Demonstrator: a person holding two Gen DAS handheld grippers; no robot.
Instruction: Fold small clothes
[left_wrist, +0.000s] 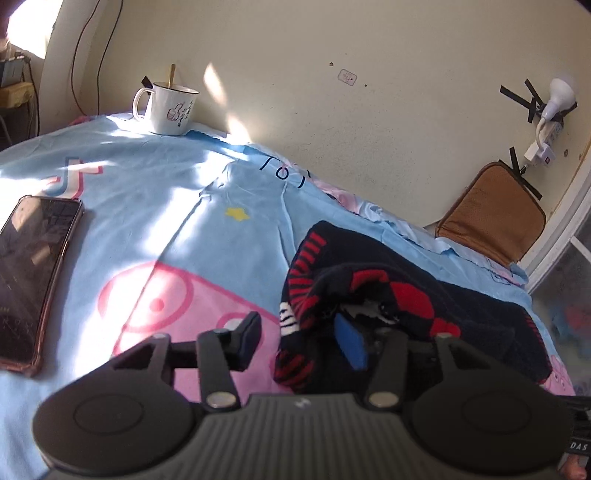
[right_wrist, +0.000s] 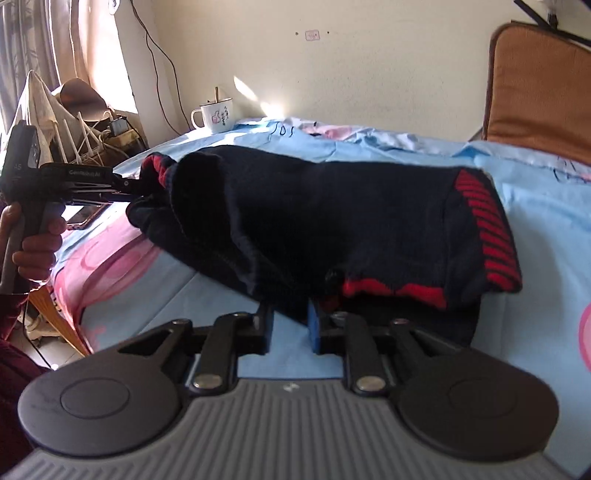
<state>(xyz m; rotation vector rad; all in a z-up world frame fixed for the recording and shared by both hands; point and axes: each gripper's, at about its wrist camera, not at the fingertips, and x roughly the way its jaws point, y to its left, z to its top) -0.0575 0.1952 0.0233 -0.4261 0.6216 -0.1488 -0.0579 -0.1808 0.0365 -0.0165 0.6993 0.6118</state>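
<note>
Saw both my tongs parted: left tongs (left_wrist: 301, 341) and right tongs (right_wrist: 290, 326) gripped nothing, navy-red knit sweater (right_wrist: 332, 221) slumped on bed sheet (left_wrist: 166, 192).

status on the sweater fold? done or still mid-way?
Mid-way. Done: the dark sweater lies doubled over itself on the blue sheet. In hand: both jaws stand apart, left hand-held gripper and right hand-held gripper at its edge, nothing pinched. Left: it is still bulky and uneven; flatten it, maybe fold again.
</note>
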